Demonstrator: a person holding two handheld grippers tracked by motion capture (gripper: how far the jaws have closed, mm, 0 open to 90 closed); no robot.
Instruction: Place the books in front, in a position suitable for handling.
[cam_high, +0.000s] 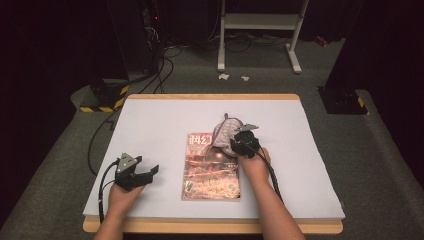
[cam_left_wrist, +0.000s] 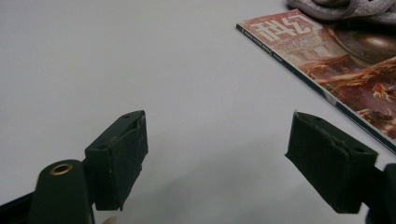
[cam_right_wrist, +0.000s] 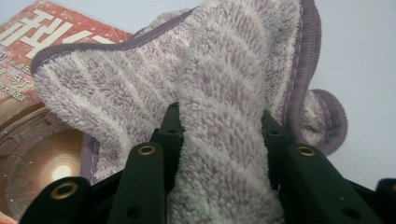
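Observation:
A lilac terry cloth (cam_high: 223, 131) lies bunched over the top right corner of a magazine with a red-brown cover (cam_high: 211, 170) at the middle of the white table (cam_high: 160, 120). My right gripper (cam_high: 235, 141) reaches into the cloth from the near side. In the right gripper view its jaws press on an upright fold of the cloth (cam_right_wrist: 224, 84), with the gripper (cam_right_wrist: 222, 119) shut on it and the magazine (cam_right_wrist: 42, 46) underneath at the left. My left gripper (cam_high: 151, 172) rests on the table left of the magazine. Its jaws stand open over bare table (cam_left_wrist: 217, 135), with the magazine (cam_left_wrist: 345, 60) and cloth (cam_left_wrist: 345, 9) off to the right.
The table has a wooden rim (cam_high: 210, 96). Beyond its far edge are a grey floor with black cables (cam_high: 160, 75), a white frame stand (cam_high: 260, 22) and a yellow-and-black striped base (cam_high: 105, 97). Each gripper trails a cable toward the near edge.

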